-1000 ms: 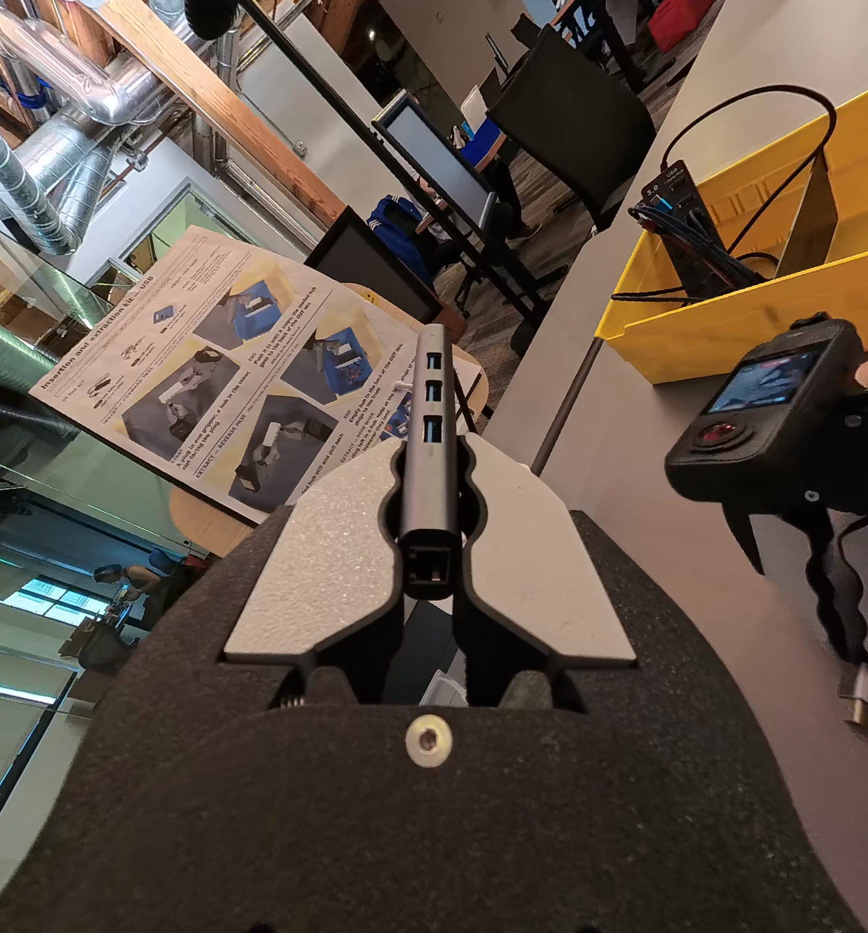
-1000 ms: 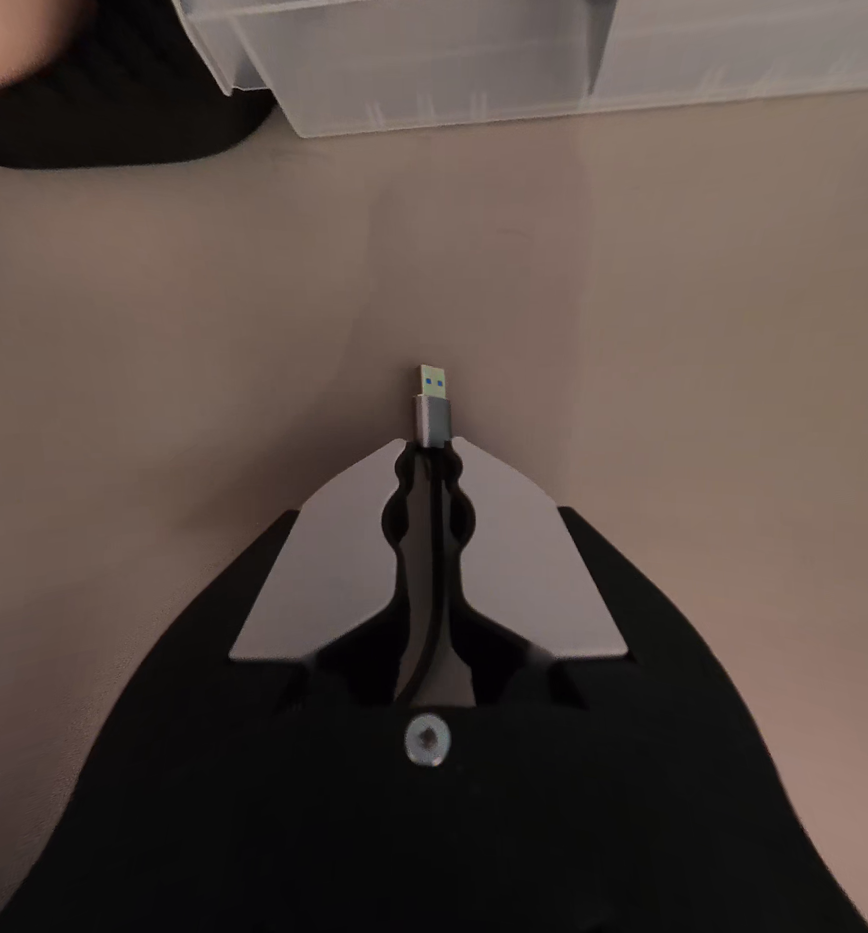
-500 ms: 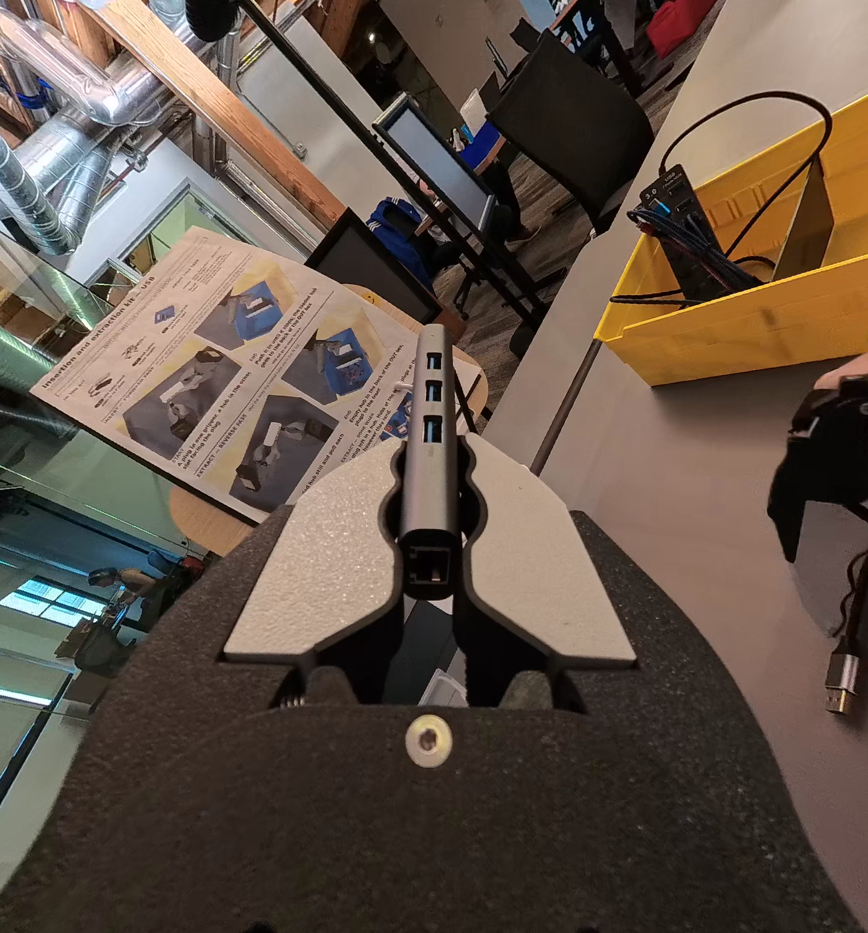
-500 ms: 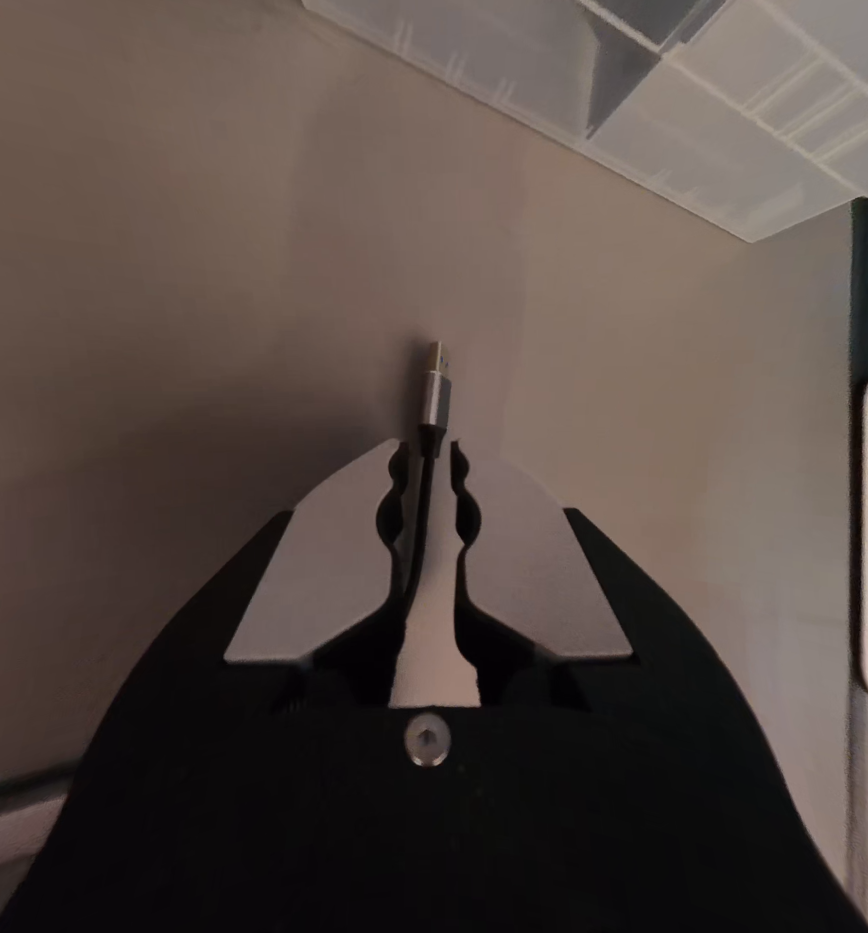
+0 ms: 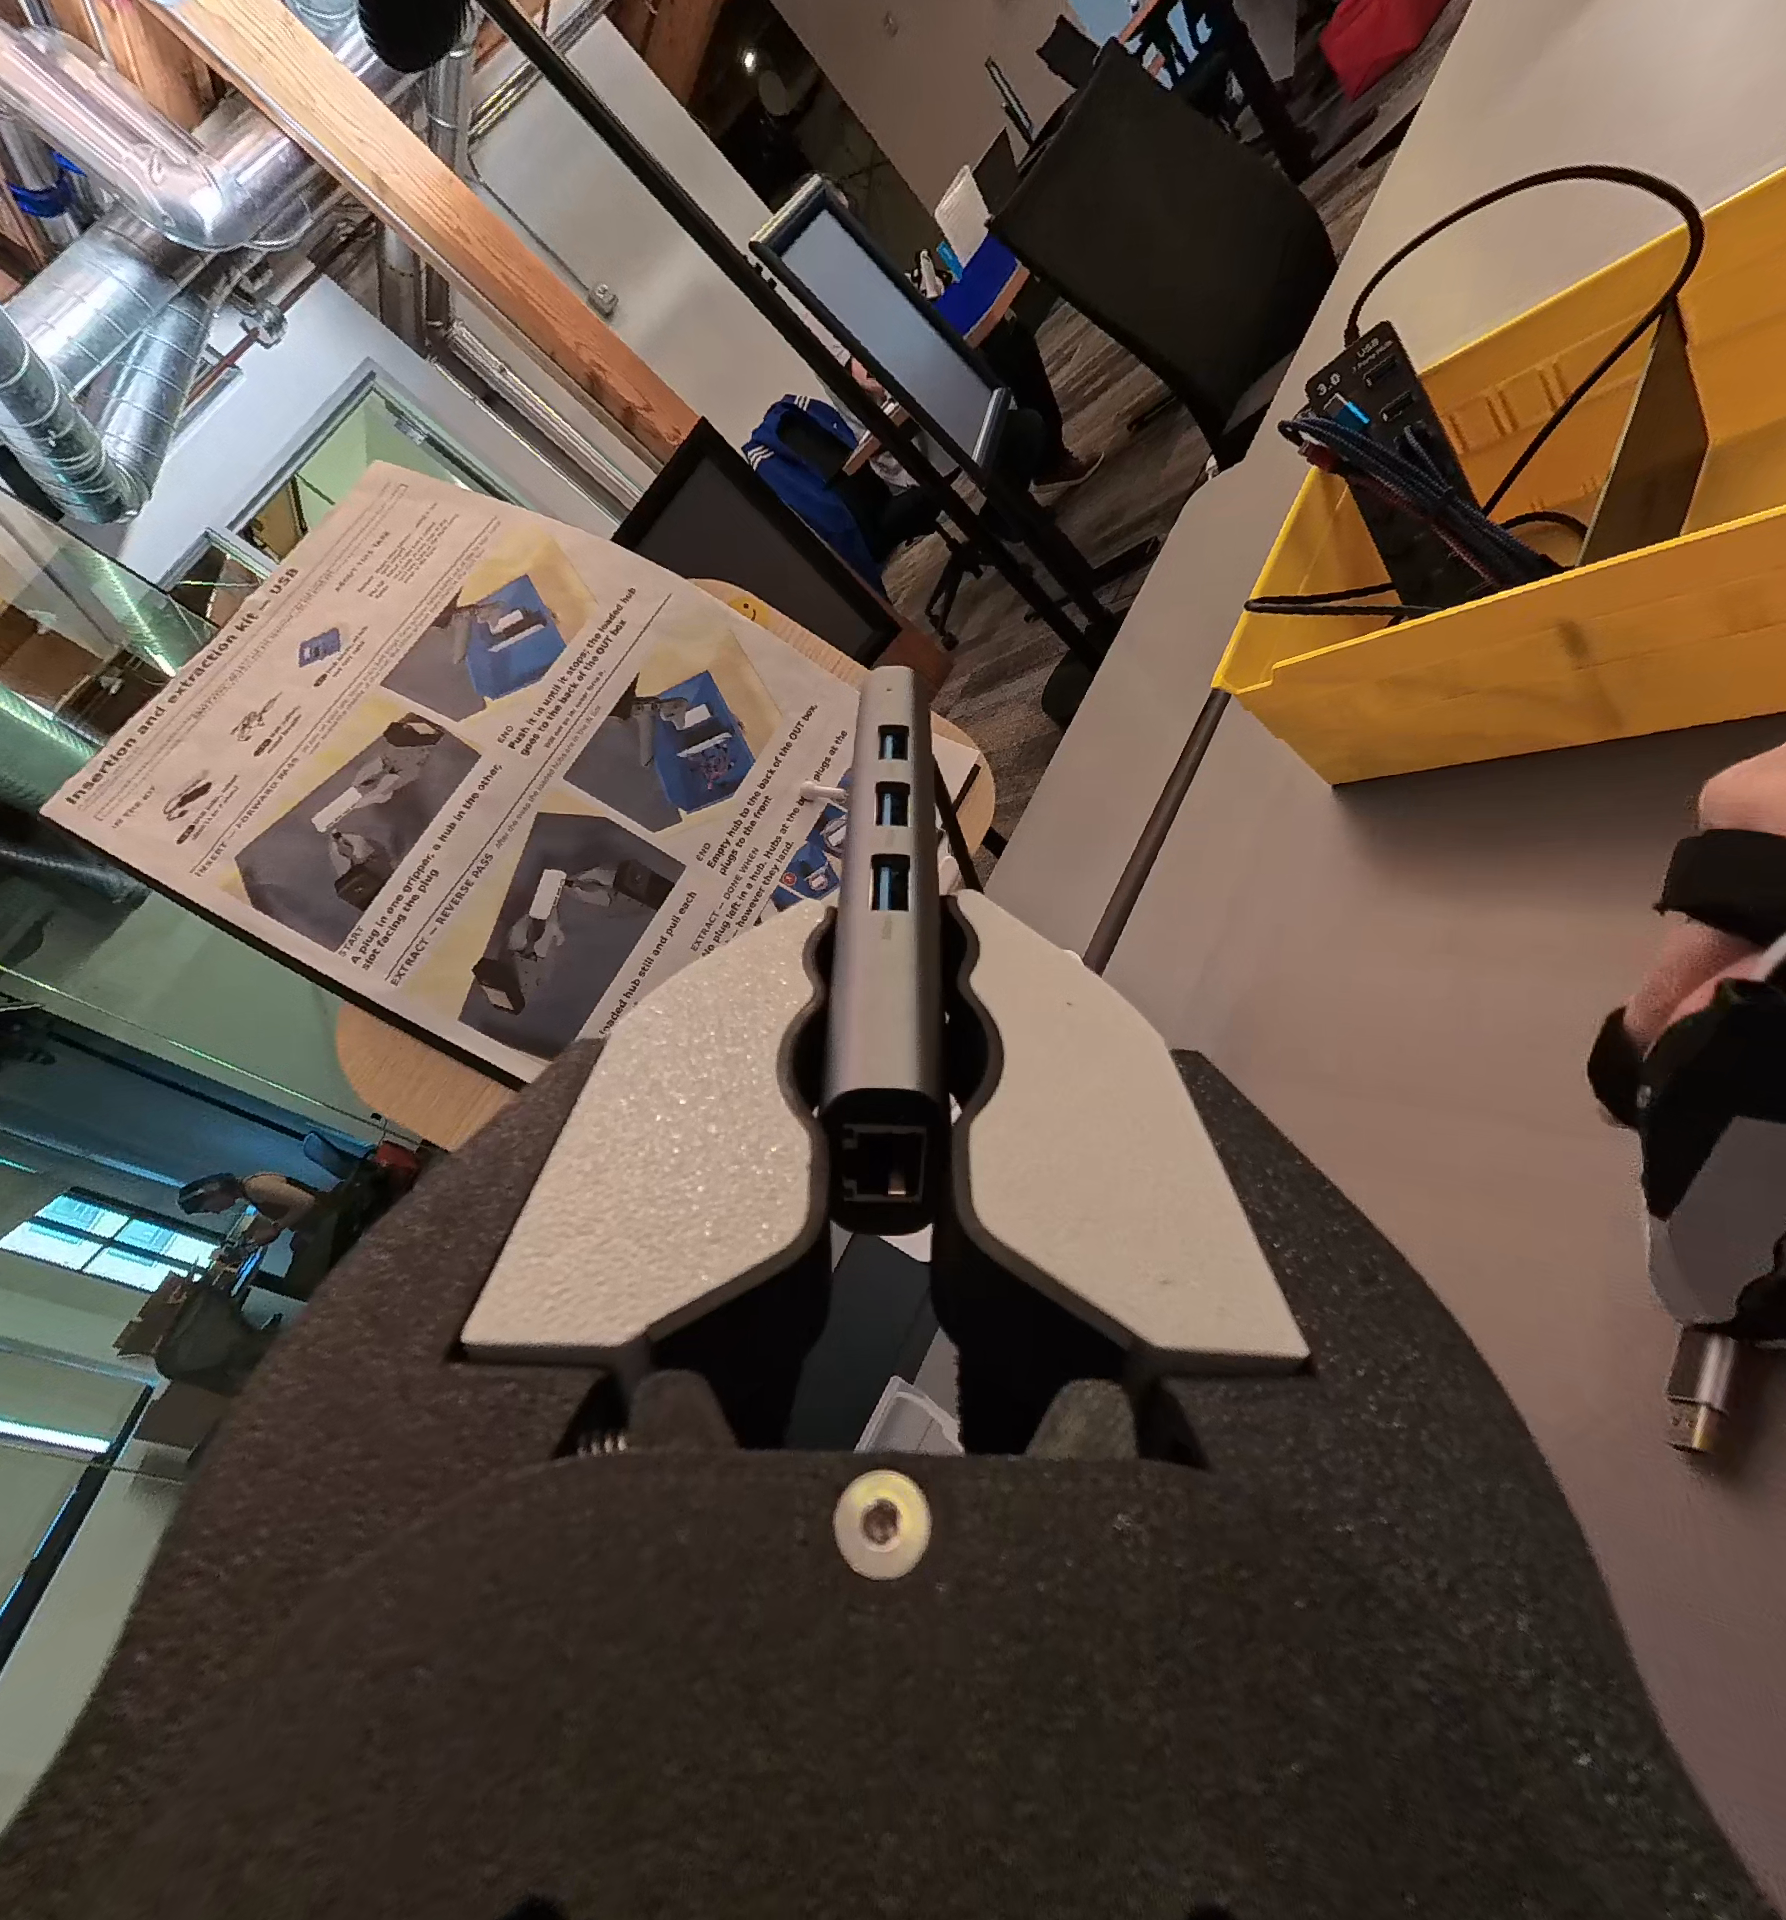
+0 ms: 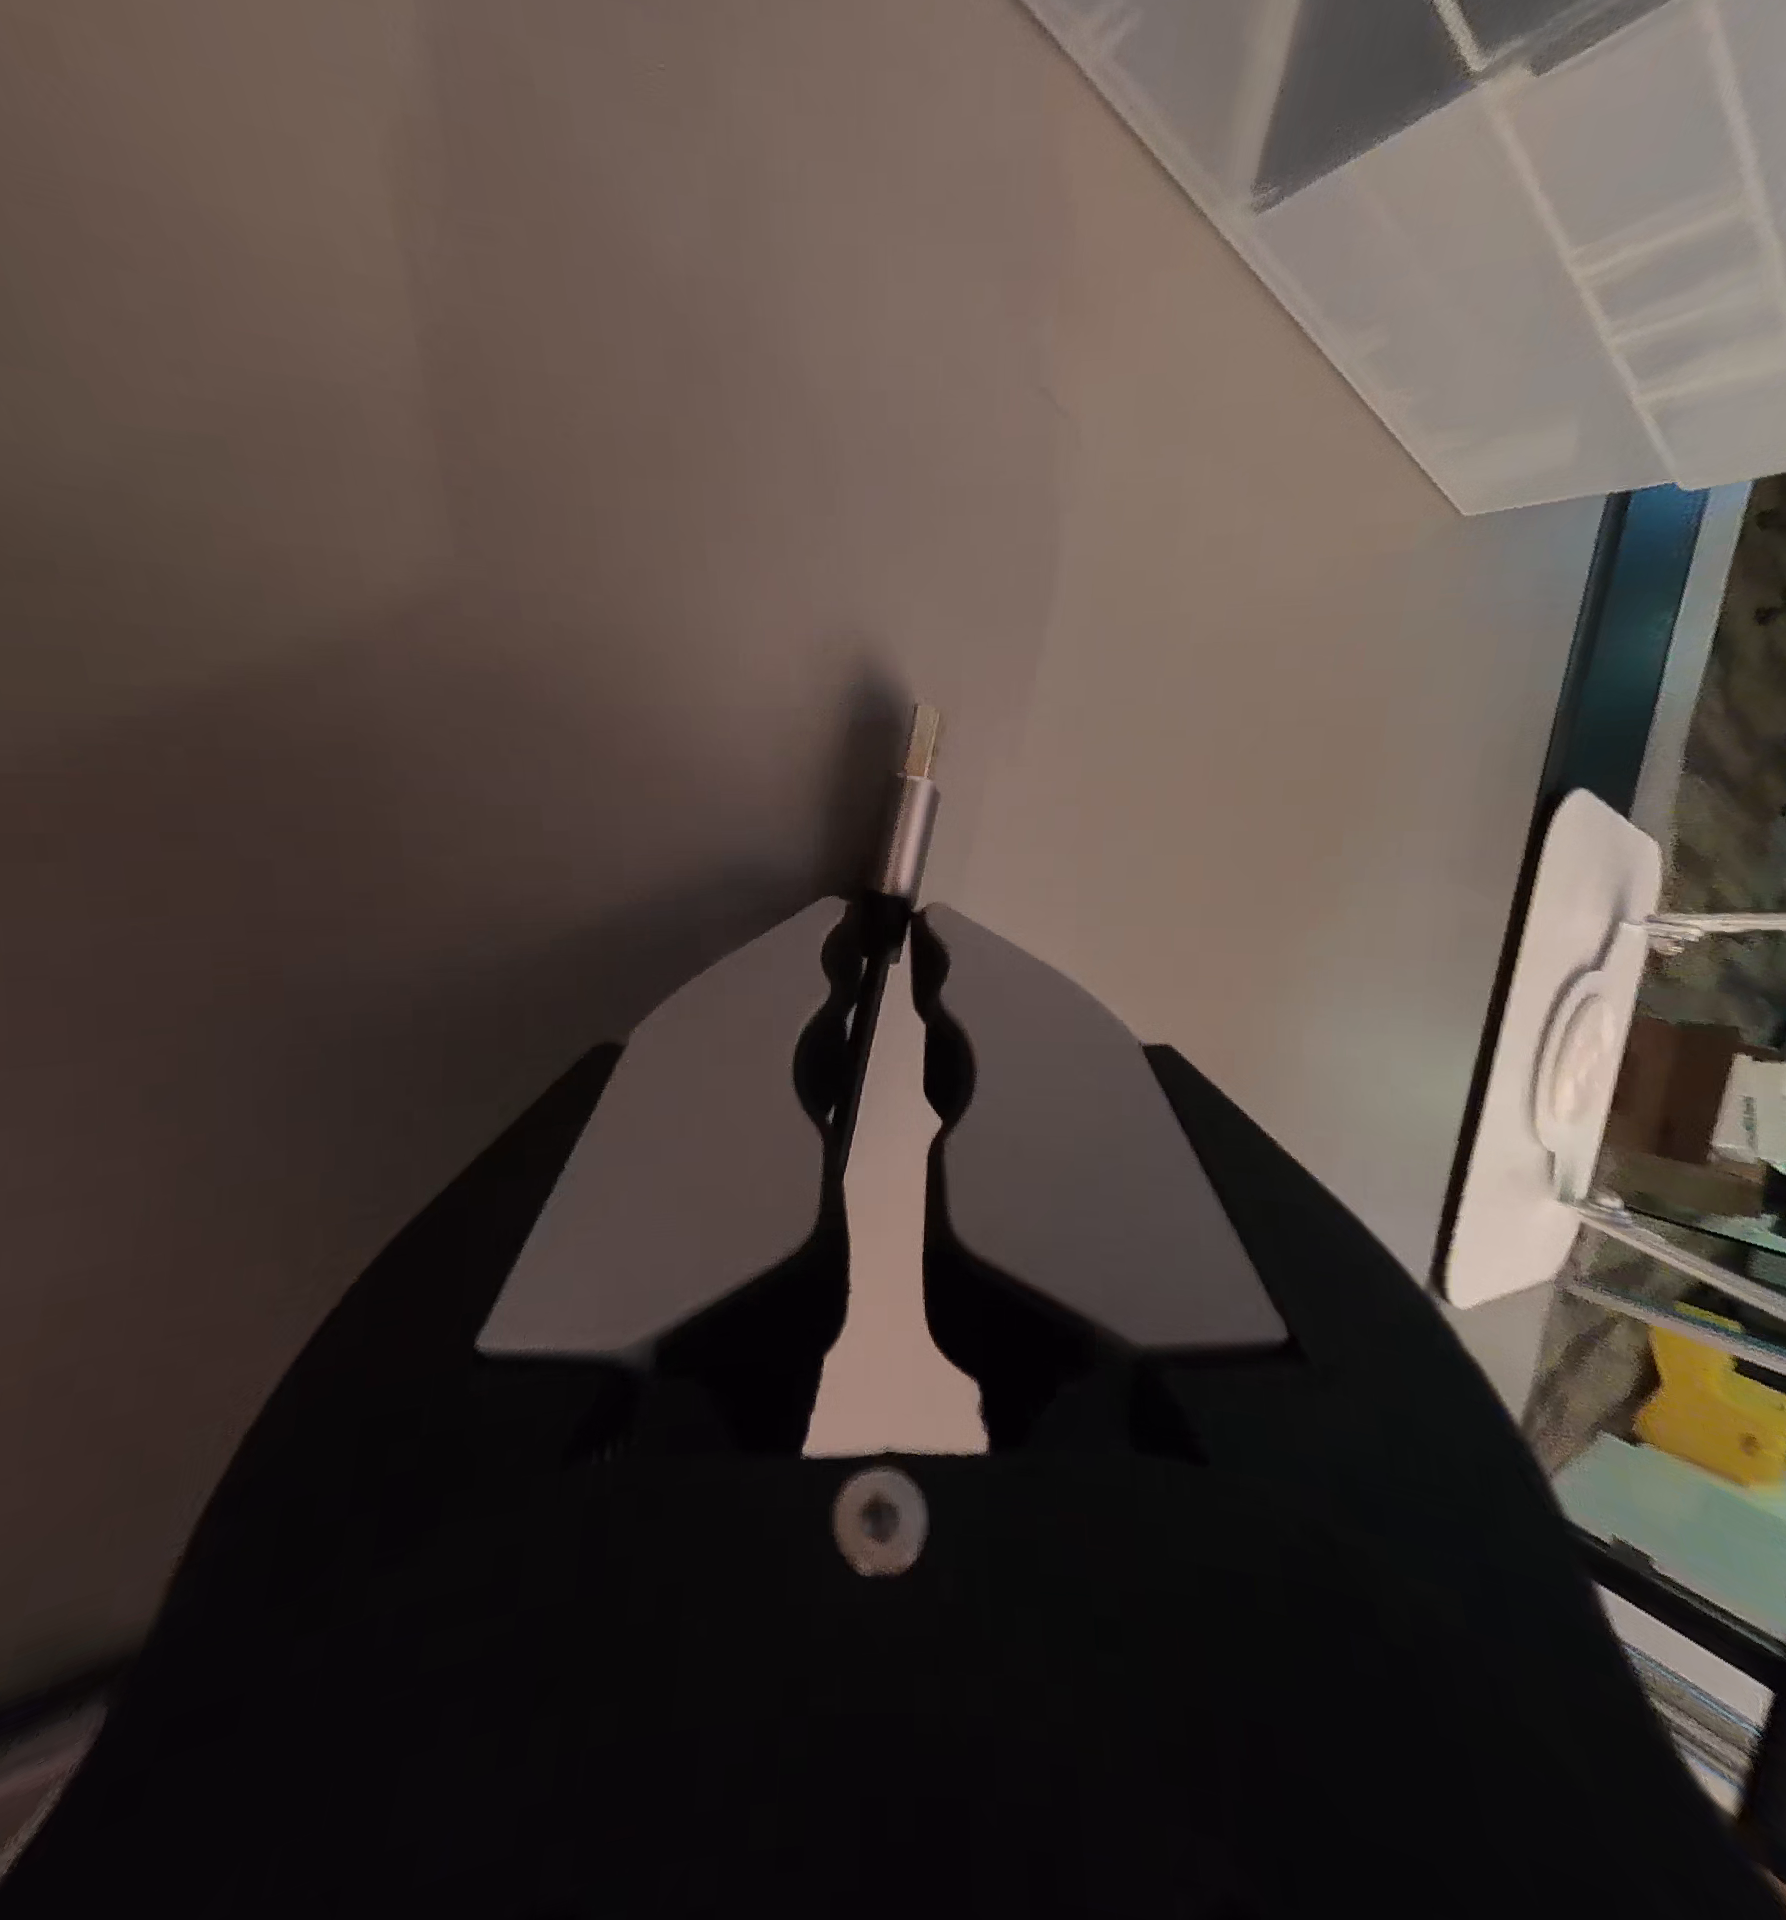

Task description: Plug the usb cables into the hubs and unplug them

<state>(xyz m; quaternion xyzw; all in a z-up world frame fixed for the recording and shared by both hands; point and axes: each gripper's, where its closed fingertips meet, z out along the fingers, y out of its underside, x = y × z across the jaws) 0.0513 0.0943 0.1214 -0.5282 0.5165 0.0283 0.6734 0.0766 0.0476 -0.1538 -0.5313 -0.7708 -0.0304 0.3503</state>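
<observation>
Hub and plug lined up for mating
Left gripper (image 5: 884, 925) is pinching the rigid hub (image 5: 887, 935); right gripper (image 6: 884, 920) is clamping the limp cable behind its stiff USB plug (image 6: 908, 821).

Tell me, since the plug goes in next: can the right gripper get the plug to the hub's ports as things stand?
Probably yes. The left gripper holds the hub up off the table, its three ports bare. The right gripper, shut on the plug, has nothing between them, but must swing round to face the ports.
</observation>
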